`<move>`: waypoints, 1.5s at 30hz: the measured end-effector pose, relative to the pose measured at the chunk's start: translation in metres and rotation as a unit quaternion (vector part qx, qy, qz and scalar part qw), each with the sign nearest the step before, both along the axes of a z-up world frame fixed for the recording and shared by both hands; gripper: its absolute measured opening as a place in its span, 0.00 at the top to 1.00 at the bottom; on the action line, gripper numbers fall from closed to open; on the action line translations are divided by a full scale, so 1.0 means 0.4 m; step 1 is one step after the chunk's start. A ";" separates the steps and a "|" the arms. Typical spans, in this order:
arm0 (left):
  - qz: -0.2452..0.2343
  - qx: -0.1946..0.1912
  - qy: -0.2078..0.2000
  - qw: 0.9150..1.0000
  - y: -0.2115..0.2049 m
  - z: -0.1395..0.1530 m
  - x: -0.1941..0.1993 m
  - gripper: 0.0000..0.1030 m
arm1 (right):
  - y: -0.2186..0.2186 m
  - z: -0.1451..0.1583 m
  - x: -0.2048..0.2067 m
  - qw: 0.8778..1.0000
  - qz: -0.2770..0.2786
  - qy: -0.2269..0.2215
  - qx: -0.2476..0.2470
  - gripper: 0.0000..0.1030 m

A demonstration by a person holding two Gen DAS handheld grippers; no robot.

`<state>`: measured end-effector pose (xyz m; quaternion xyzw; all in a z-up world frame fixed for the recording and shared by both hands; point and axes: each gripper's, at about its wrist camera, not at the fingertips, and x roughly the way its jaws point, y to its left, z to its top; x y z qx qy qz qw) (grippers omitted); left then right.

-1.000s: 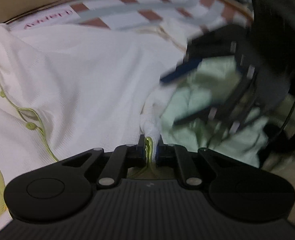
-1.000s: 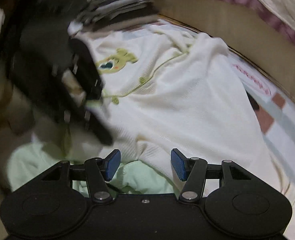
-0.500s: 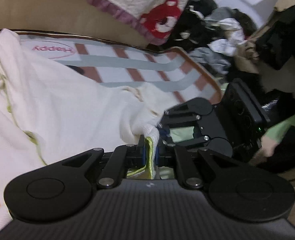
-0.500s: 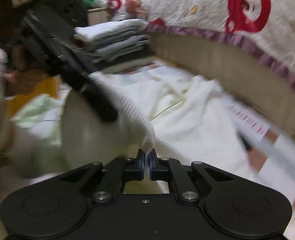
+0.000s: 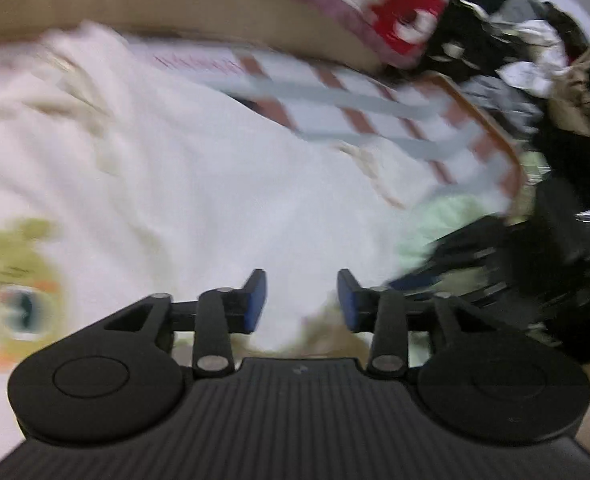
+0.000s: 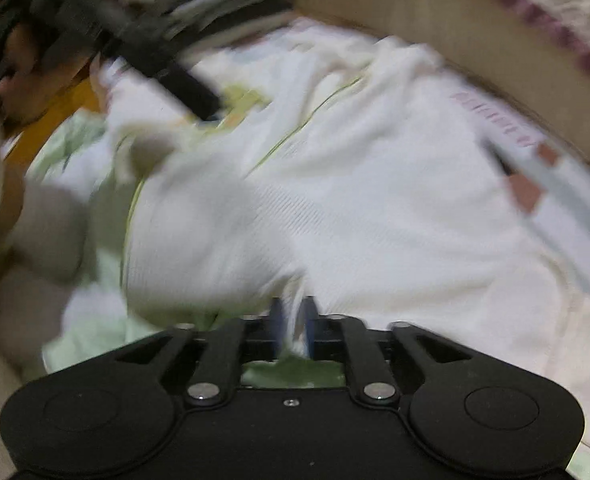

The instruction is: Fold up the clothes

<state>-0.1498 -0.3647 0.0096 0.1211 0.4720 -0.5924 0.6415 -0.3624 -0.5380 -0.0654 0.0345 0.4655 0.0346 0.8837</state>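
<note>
Cream ribbed cotton garment with lime-green piping [image 5: 215, 184] lies spread across the checked grey-and-rust mat [image 5: 375, 108], its yellow cartoon patch [image 5: 19, 280] facing up. Left tool [image 5: 301, 300] hangs just above the cloth, blue pads apart, nothing between them. Right tool [image 6: 293, 320] sits at the garment's near edge, pads drawn close with a fold of cream fabric between them. Pale green cloth [image 6: 91, 344] bunches beneath that edge. Both views are smeared with blur.
</note>
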 end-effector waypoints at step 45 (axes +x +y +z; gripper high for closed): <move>0.008 0.180 -0.022 0.983 0.277 -0.073 0.011 0.76 | 0.120 0.008 -0.024 0.962 0.061 0.095 0.248 0.92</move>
